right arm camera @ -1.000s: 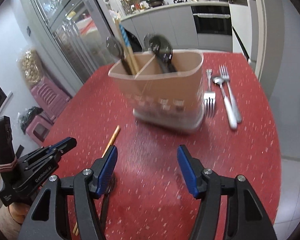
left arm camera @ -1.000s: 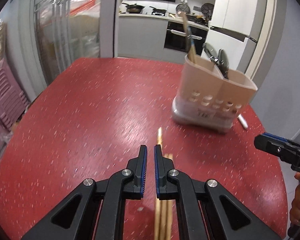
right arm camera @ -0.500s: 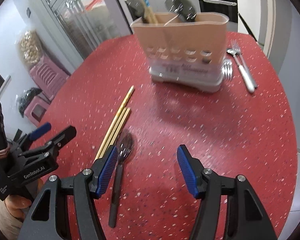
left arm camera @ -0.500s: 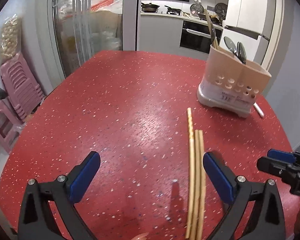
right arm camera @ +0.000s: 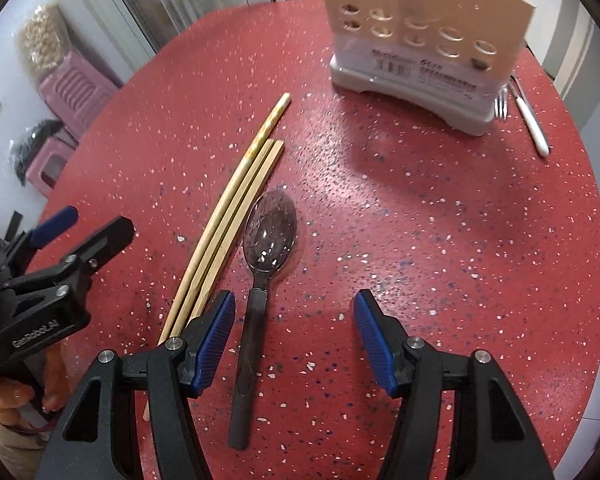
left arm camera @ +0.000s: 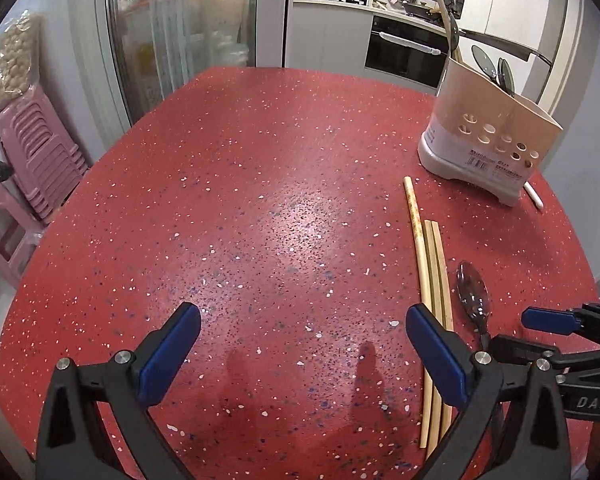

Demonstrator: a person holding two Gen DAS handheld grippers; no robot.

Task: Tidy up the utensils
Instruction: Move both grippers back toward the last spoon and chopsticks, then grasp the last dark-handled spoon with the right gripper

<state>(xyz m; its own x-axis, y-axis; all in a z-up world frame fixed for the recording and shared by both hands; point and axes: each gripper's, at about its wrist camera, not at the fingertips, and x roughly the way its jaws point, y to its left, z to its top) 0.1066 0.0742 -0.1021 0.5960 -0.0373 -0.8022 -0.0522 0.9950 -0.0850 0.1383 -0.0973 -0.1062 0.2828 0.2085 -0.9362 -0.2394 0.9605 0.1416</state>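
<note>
Over the dark spoon [right arm camera: 270,236] your right gripper [right arm camera: 294,338] gapes, straddling its handle for pickup; left gripper [left arm camera: 302,350] hangs wide, empty.

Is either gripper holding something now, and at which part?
Nothing is held. The left gripper is wide open over bare table. The right gripper is open around the dark spoon's handle, pads not touching it.

Left gripper [left arm camera: 302,346] hangs over the red table [left arm camera: 260,184], jaws spread wide, nothing between them. Three chopsticks [left arm camera: 430,280] lie side by side just past its right finger, a dark spoon [left arm camera: 473,294] beside them. The right gripper [left arm camera: 548,334] pokes in at the right edge. A beige utensil holder [left arm camera: 488,136] stands at the far right, spoons upright inside.
</note>
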